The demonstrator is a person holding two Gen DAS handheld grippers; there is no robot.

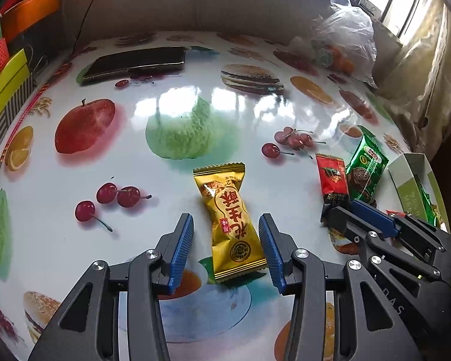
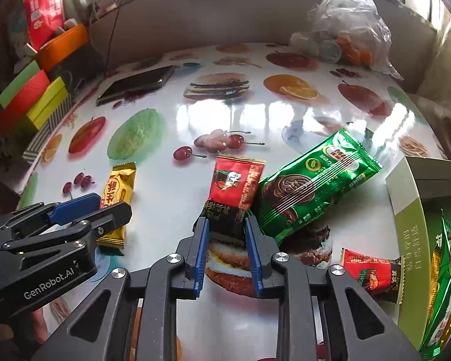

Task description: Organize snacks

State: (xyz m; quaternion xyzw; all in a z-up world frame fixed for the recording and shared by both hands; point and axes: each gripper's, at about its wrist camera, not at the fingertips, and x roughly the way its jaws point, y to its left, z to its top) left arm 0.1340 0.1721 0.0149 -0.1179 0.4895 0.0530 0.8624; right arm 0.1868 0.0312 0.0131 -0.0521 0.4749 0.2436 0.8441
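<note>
Lying lengthwise on bench (image 1: 231, 126) between wide left tongs (image 1: 227, 228): yellow snack (image 1: 230, 222); gripped by right tongs (image 2: 227, 224): red snack (image 2: 236, 188); in box (image 2: 406, 210): more packets.

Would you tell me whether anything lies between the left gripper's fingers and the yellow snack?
Nothing visible does. The yellow snack lies on the table between the open left gripper fingers, with bare table on either side.
</note>
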